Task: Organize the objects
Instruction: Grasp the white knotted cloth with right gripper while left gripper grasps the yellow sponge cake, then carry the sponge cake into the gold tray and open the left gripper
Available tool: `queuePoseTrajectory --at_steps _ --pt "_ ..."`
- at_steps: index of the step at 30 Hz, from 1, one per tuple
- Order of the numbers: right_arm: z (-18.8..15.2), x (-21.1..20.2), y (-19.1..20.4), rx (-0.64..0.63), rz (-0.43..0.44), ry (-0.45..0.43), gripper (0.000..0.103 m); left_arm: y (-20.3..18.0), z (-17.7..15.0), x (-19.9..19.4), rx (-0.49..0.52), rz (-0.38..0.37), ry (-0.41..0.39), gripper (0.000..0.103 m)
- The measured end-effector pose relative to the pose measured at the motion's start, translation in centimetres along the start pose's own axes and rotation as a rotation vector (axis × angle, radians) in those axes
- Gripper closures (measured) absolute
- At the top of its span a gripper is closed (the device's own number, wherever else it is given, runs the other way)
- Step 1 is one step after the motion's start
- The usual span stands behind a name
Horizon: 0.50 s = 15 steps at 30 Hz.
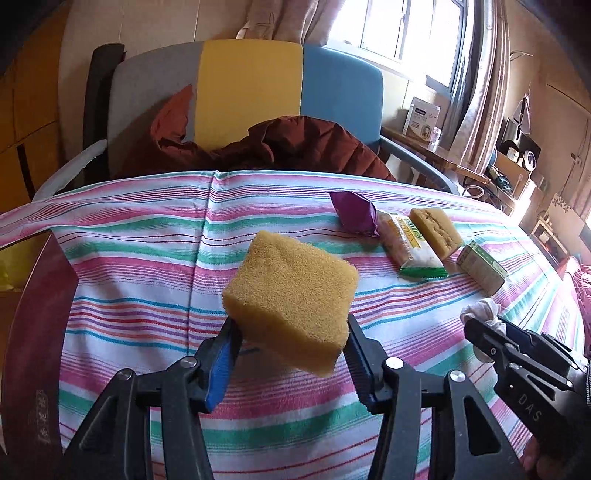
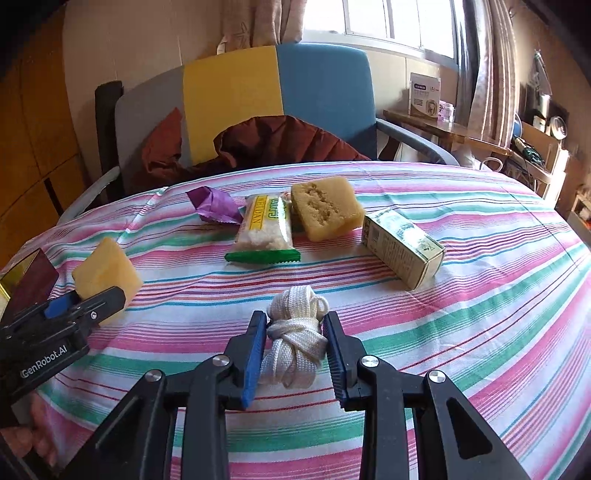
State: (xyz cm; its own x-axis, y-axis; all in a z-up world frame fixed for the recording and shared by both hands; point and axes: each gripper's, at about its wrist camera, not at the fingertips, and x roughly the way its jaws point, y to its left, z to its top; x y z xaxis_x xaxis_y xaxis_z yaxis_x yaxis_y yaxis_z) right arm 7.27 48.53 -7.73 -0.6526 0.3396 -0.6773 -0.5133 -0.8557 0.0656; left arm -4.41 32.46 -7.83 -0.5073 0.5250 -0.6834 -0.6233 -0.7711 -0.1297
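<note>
Sponge (image 1: 291,299) sits pinched between my left gripper's (image 1: 291,354) fingers, lifted off the striped cloth (image 1: 147,266). From the right wrist I see what the left view barely shows: my right gripper (image 2: 295,343) closed on a knotted white lace (image 2: 295,332), which appears only as a white tuft on the left camera. The right view also shows the row clearly: purple wrapper (image 2: 214,205), snack pack (image 2: 264,230), a second sponge (image 2: 327,208) and a small box (image 2: 402,245), side by side across the cloth. A dark red box (image 1: 33,332) stands at the table's left edge; I cannot tell what is in it. Behind the table is a grey, yellow and blue chair (image 1: 251,88) with a brown jacket (image 1: 280,147) on it, and a bright window (image 2: 388,22).
</note>
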Motion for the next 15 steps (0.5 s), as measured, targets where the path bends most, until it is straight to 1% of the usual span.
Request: queuePoseTrajectory --at_steps 3,8,12,15 --pt "-0.7 -0.6 1.1 -0.015 0.016 -0.003 0.071 -0.6 -0.6 -1.2 0.024 -0.002 -0.024 0.048" --pt "-1.1 -0.9 2.4 -0.075 -0.006 -0.016 0.071 -0.9 -1.4 -3.4 0.033 -0.025 -0.056 0.048" --pt "-1.3 -0.4 3.0 -0.102 -0.031 0.003 0.071 0.0 -1.8 -5.6 0.003 -0.034 -0.081 0.048" --pt "-1.4 -0.4 3.2 -0.113 -0.042 0.003 0.071 1.9 -1.4 -7.3 -0.059 -0.039 -0.099 0.048"
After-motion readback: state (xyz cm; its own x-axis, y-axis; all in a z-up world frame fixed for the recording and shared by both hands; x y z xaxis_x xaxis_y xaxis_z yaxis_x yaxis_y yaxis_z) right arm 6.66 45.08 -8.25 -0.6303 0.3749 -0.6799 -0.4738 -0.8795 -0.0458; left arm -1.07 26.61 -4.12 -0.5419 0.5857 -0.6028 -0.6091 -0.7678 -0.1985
